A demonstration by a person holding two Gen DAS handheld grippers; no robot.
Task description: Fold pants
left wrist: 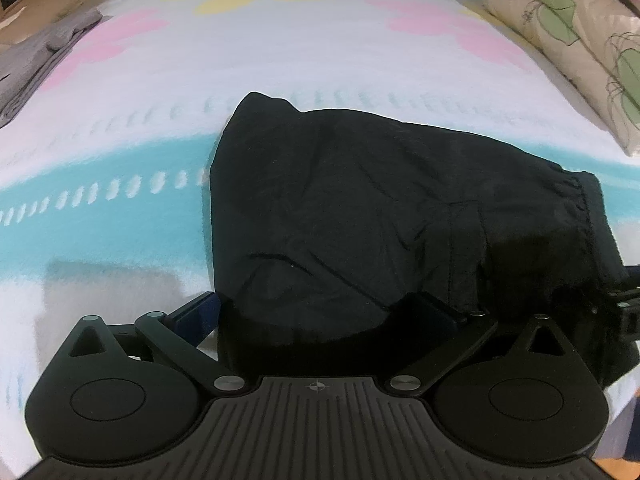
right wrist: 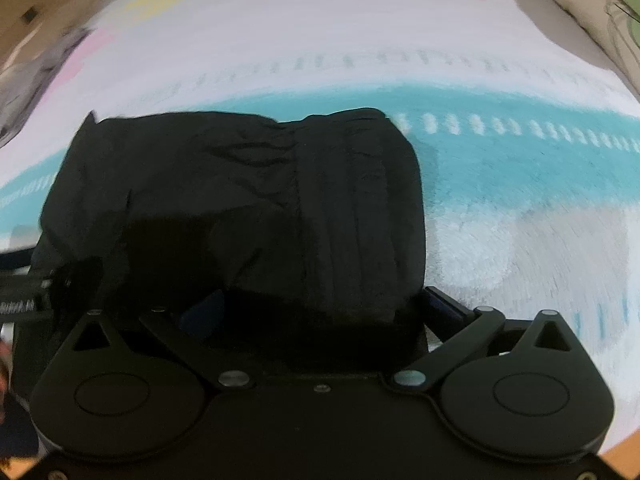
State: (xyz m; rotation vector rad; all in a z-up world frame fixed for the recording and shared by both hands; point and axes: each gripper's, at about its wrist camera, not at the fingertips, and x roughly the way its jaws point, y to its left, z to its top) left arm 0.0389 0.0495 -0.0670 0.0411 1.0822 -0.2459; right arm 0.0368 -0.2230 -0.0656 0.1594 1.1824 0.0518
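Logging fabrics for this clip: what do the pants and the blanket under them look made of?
Pants: thin matte black woven cloth, probably cotton or a light synthetic; fine sharp creases and a gathered waistband. Blanket: plush fleece-like pile, with fuzzy edges on its printed colours.

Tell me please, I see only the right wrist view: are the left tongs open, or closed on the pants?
Observer: Open. The jaws of the left tongs stand wide apart, and the near edge of the black pants lies between them.
Operator: Is something lying at the left of the blanket? My picture is blurred there.
Observer: Yes, a grey folded cloth lies at the far left edge of the blanket, apart from the pants.
Operator: And at the far right?
Observer: A pillow with a green leaf print, also apart from the pants.
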